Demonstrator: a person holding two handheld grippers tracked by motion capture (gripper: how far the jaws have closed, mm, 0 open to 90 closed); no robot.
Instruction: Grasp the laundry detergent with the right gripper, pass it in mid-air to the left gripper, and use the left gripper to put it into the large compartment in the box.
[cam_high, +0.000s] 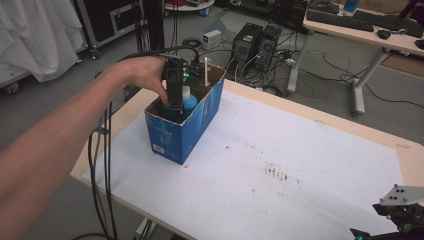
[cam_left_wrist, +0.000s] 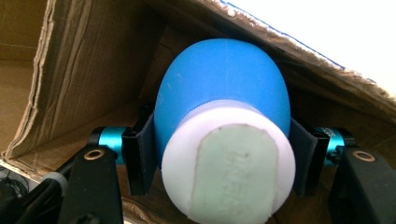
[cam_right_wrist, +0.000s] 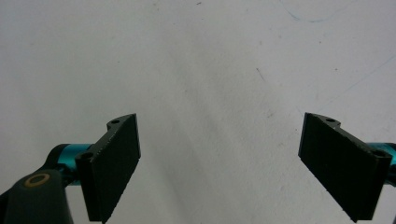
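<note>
My right gripper (cam_right_wrist: 219, 168): nearest me, at the table's near right corner in the high view (cam_high: 400, 210); its own view has the two black jaws spread wide with nothing between them, only the white table cover (cam_right_wrist: 210, 70) below.
My left hand (cam_high: 142, 75): reaches across from the lower left, well apart from the right gripper, and holds the left gripper (cam_high: 175, 95) pointing down into the box.
My left gripper, close up (cam_left_wrist: 224, 158): the jaws press on either side of the blue bottle (cam_left_wrist: 219, 84), closed against its body just below the white cap (cam_left_wrist: 229, 163). The high view gives just a sliver of blue bottle (cam_high: 189, 100) beside the gripper; the clamp itself is clear from the gripper's own view.
Bottle: inside the blue cardboard box (cam_high: 192, 125), near its middle; whether it rests on the box floor I cannot tell.
Box: open-topped, torn brown rim (cam_left_wrist: 37, 84), standing on the cover at the table's far left part.
White stick (cam_high: 205, 70): upright at the box's far end, possibly a straw.
In the way: my hand and gripper hide most of the box's inside from above.
Beyond the table: computer towers (cam_high: 255, 42) and cables on the floor, a desk with keyboards (cam_high: 350, 20) at far right.
</note>
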